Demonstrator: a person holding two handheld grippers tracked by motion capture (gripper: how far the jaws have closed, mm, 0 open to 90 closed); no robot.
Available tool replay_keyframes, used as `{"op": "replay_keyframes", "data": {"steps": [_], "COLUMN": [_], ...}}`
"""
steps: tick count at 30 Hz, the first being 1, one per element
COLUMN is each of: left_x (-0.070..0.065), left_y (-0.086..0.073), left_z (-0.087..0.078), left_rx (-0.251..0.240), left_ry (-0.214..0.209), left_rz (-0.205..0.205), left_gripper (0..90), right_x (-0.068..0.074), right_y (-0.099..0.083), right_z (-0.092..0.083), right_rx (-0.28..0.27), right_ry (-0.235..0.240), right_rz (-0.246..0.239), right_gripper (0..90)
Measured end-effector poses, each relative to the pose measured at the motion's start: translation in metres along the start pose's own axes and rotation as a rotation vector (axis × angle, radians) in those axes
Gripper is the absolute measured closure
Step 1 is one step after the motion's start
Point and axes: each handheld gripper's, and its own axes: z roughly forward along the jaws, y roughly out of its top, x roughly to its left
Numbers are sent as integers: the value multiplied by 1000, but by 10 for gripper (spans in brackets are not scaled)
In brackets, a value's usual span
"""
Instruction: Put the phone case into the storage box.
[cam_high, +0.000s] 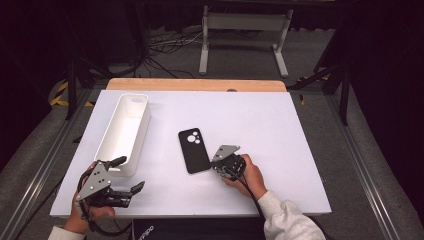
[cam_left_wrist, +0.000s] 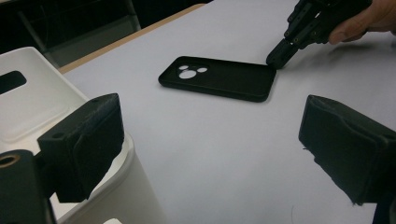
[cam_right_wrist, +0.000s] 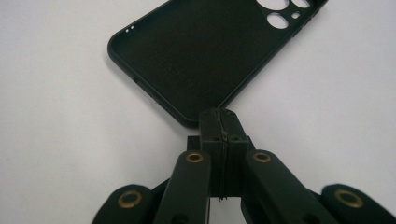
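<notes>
Closed jaws nudging a phone case

Near the table's (cam_high: 310, 150) left edge lies a white bin (cam_high: 125, 131), the left gripper (cam_high: 131, 176) beside it with fingers apart, holding nothing. At mid-table lies the black phone case (cam_high: 194, 150); the right gripper (cam_high: 216, 165), fingers together, touches its near corner. Next it probably needs pushing leftward or gripping.

A long white tray (cam_high: 125, 131) lies lengthwise on the white bench (cam_high: 260, 125), with cables (cam_high: 165, 50) on the floor beyond the tray.
</notes>
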Motion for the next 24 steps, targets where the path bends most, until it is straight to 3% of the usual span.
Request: {"op": "replay_keyframes", "data": {"steps": [9, 12, 24], "left_x": [0, 0, -1], "left_y": [0, 0, 0], "left_z": [0, 1, 2], "left_rx": [3, 4, 12], "left_ry": [-2, -2, -4], "left_rz": [1, 3, 4], "left_gripper": [76, 76, 76], "right_x": [4, 4, 8], "right_y": [2, 3, 4], "right_z": [1, 2, 3], "right_rx": [-6, -13, -14], "right_ry": [27, 56, 56], "right_rz": [0, 9, -5], "right_gripper": [900, 900, 900]}}
